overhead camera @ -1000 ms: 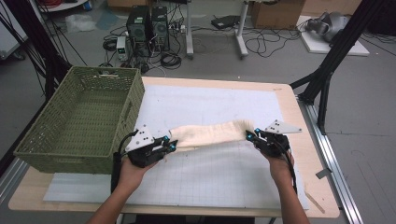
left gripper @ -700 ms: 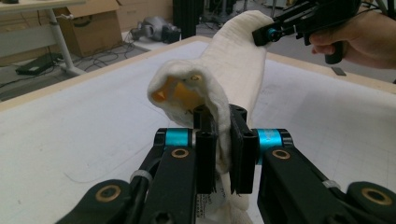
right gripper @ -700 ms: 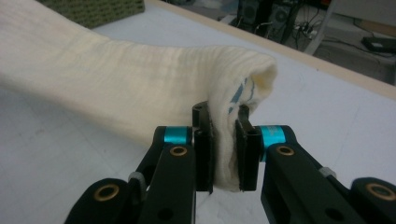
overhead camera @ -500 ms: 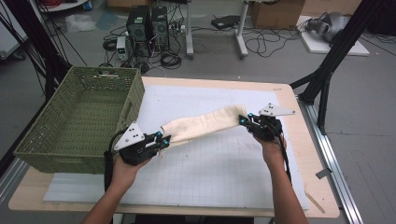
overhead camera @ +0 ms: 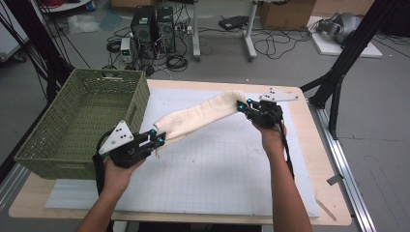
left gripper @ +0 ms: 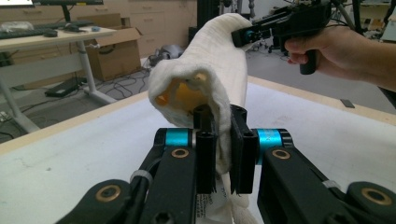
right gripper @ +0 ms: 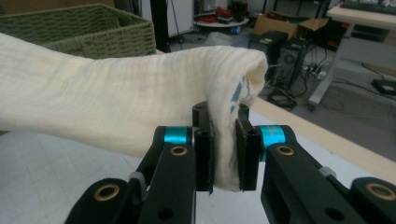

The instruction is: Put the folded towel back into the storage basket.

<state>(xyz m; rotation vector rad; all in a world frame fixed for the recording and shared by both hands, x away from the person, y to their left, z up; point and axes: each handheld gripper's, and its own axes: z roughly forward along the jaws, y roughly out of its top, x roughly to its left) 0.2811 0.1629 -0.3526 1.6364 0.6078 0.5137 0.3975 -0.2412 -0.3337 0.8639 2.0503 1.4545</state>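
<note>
- Cream cloth (overhead camera: 200, 115) hangs stretched above the worktop (overhead camera: 232, 169), slanting between both grippers.
- Left gripper (overhead camera: 158, 140) is clamped on its near end, just beside the green woven basket (overhead camera: 77, 121).
- Right gripper (overhead camera: 243, 105) pinches the far end, held higher.

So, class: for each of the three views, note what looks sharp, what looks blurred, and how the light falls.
High view: even light, faint shadows, soft detail on the cloth. Left gripper view: left tool sharp, background desks blurred. Right gripper view: right tool crisp, green basket soft behind.
</note>
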